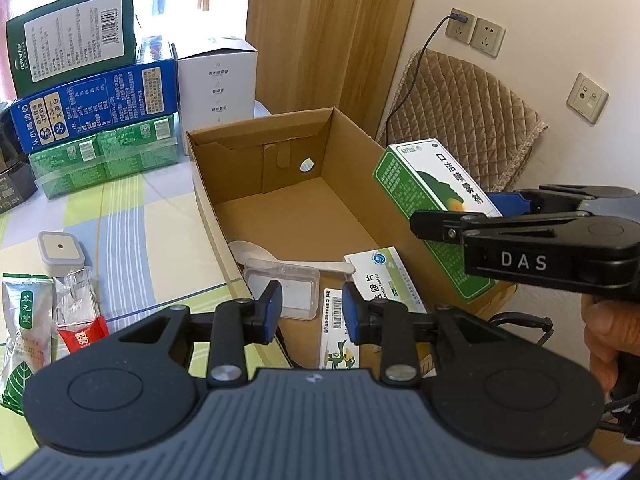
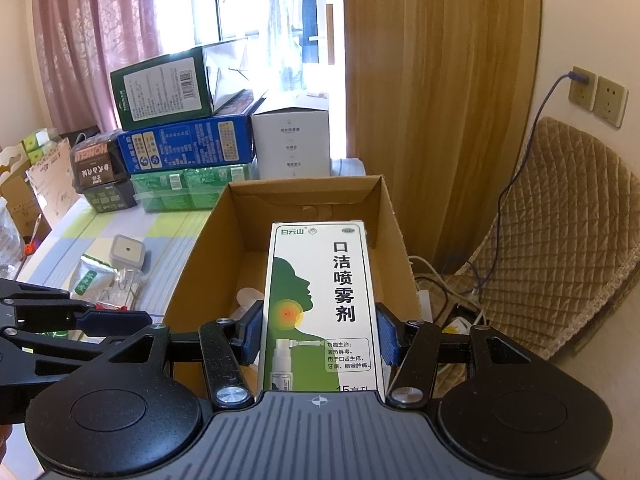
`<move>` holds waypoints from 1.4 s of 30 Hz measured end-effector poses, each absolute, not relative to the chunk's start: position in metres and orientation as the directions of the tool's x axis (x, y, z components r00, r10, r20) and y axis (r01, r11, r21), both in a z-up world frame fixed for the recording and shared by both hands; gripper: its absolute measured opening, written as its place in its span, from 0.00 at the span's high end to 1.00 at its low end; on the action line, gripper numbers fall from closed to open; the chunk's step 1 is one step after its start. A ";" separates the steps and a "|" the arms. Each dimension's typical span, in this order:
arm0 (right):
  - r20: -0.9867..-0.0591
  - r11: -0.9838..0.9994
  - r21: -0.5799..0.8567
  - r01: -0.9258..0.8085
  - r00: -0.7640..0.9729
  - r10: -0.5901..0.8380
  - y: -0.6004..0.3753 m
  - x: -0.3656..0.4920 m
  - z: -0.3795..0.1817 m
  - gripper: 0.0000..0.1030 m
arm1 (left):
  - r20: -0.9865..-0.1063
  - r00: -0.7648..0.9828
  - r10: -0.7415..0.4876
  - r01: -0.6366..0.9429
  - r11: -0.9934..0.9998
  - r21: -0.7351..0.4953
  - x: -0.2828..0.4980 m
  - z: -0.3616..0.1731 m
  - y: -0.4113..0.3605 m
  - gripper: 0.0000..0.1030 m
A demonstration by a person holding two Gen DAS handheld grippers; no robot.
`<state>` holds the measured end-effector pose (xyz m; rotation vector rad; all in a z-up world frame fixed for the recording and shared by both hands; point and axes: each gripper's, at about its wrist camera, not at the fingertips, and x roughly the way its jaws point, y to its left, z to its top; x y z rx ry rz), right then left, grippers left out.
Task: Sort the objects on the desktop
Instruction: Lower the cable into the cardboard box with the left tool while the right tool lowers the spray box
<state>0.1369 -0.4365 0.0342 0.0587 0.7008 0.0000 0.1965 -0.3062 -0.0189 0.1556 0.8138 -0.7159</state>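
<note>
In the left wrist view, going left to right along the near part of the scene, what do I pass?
Green tea sachet → red-and-clear snack packet → clear plastic tray → white-and-green tablet box → green spray box held by the right gripper.

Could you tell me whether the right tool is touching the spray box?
Touching: the right wrist view shows the right tool clamping both sides of the spray box.

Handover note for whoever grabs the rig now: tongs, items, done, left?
Right tongs: shut on the spray box, held above the cardboard box.
Left tongs: open, holding nothing, over the near end of the cardboard box.
Done: spoon, clear tray and tablet box lie inside.
Left: drop the spray box in; tea sachet, red packet and small white container remain on the table.
</note>
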 end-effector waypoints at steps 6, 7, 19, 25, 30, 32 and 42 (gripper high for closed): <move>-0.651 0.999 0.045 0.021 0.759 0.014 -0.433 0.142 0.031 0.49 | -0.716 0.466 -0.520 0.636 0.760 -0.138 0.196 -0.022 -0.303 0.74; -0.652 0.999 0.045 0.021 0.758 0.014 -0.432 0.143 0.030 0.49 | -0.716 0.467 -0.519 0.633 0.762 -0.140 0.196 -0.022 -0.302 0.74; -0.637 0.998 0.043 0.039 0.770 -0.003 -0.431 0.155 0.029 0.31 | -0.717 0.478 -0.507 0.608 0.780 -0.147 0.198 -0.025 -0.290 0.73; -0.625 0.997 0.054 0.052 0.781 -0.006 -0.433 0.144 0.031 0.28 | -0.712 0.485 -0.507 0.601 0.785 -0.150 0.197 -0.023 -0.282 0.72; -0.627 0.995 0.078 0.066 0.779 -0.002 -0.434 0.130 0.030 0.26 | -0.710 0.489 -0.506 0.596 0.789 -0.152 0.192 -0.021 -0.277 0.67; -0.629 0.994 0.086 0.068 0.778 0.001 -0.432 0.124 0.030 0.25 | -0.710 0.492 -0.504 0.592 0.792 -0.152 0.189 -0.020 -0.274 0.64; -0.626 0.990 0.116 0.082 0.780 0.009 -0.422 0.093 0.036 0.15 | -0.698 0.517 -0.495 0.584 0.800 -0.135 0.170 -0.005 -0.256 0.35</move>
